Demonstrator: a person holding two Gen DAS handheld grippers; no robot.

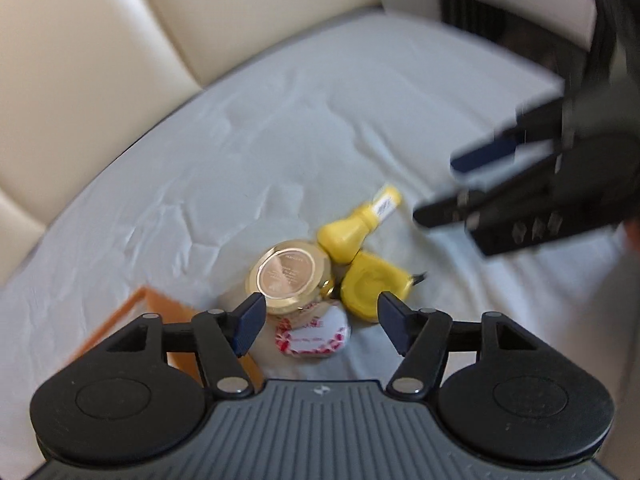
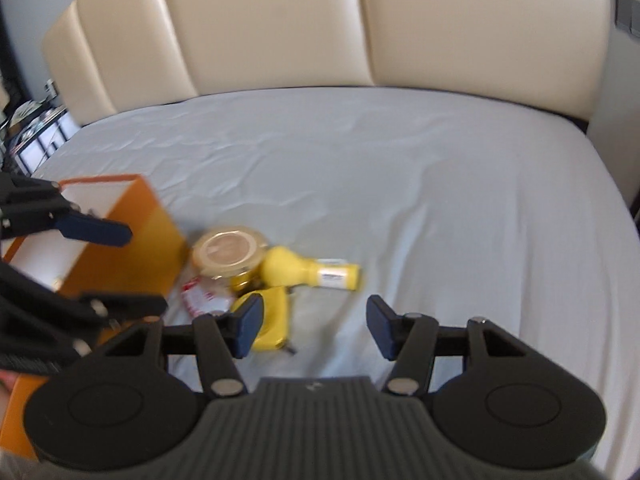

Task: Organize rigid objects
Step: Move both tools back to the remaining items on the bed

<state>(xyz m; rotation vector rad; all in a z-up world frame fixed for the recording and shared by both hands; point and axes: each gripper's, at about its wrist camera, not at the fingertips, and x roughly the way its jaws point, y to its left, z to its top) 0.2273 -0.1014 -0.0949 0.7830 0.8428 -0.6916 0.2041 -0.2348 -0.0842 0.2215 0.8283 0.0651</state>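
Note:
A cluster of small objects lies on the grey bed sheet [image 1: 280,140]. It holds a glass jar with a gold lid [image 1: 290,274], a yellow bulb-shaped bottle [image 1: 350,232], a flat yellow tape measure [image 1: 372,284] and a white packet with red print [image 1: 312,336]. My left gripper [image 1: 320,326] is open just above the cluster, empty. The same jar [image 2: 228,254], bottle [image 2: 304,270] and tape measure [image 2: 272,320] show in the right wrist view. My right gripper [image 2: 314,326] is open and empty, right of the tape measure; it also shows in the left wrist view [image 1: 452,188].
An open orange box [image 2: 132,240] with a white inside stands left of the cluster; its corner shows in the left wrist view [image 1: 132,312]. A cream padded headboard [image 2: 280,20] runs along the far side of the bed. Dark shelving [image 2: 24,132] stands at far left.

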